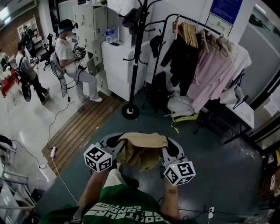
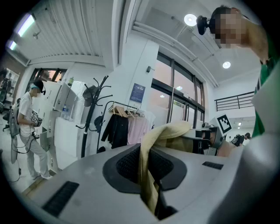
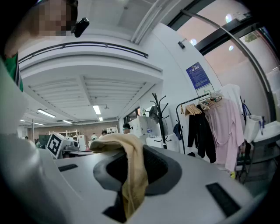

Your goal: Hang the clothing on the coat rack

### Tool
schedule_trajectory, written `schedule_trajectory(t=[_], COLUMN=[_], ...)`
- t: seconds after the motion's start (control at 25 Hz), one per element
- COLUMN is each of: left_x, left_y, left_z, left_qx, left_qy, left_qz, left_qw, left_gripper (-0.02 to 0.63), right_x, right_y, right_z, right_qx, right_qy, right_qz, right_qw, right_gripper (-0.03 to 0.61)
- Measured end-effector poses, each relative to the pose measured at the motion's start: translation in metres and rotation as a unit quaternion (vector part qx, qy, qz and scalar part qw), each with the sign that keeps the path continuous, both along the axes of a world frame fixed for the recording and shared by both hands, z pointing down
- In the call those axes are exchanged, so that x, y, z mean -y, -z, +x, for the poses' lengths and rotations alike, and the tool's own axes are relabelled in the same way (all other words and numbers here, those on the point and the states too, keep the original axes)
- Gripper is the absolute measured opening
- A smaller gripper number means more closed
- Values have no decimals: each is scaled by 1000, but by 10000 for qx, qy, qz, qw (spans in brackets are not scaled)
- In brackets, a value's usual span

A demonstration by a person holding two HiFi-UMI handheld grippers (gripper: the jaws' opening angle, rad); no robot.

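Tan garment (image 1: pixel 142 151) hangs slung btwn left gripper (image 1: pixel 113 142) and right gripper (image 1: pixel 171 151). Both sets of fingers are clamped on the cloth, its long axis running left-right, low in frame. Black coat rack (image 1: pixel 134 61) stands ahead, upper centre, well apart; left gripper looks nearer the pole.

Indoor lab or data-collection workspace in an office-type building. 10 o'clock: second person (image 1: pixel 70 52) in head-mounted gear, cable (image 1: pixel 56 120) trailing over the floor. 12 o'clock: white cabinets (image 1: pixel 117 61), black coat rack (image 1: pixel 134 65). 1-2 o'clock: garment rail (image 1: pixel 205 57) of hung clothes, blue wall notice (image 1: pixel 225 9). Glazed partitions (image 2: pixel 183 100), strip ceiling lights (image 3: pixel 97 109).
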State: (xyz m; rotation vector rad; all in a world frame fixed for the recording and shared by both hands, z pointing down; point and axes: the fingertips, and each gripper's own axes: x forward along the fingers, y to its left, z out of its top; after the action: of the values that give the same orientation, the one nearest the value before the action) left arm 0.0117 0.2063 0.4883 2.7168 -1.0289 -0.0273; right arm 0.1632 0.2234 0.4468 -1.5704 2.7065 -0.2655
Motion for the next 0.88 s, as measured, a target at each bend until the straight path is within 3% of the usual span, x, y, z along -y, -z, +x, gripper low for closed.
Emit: schedule_trajectory(t=[0.88], left_x=[-21], left_y=[-8], left_z=[16], left_qx=[-15], left_qy=[-65], left_qz=[-87], left_qw=[9999], left_gripper=[23], right_x=[-19], right_y=[-12], right_z=[16], right_qx=[177], right_qy=[-40], right_qz=[-87], right_qw=[9998], right_gripper=[66])
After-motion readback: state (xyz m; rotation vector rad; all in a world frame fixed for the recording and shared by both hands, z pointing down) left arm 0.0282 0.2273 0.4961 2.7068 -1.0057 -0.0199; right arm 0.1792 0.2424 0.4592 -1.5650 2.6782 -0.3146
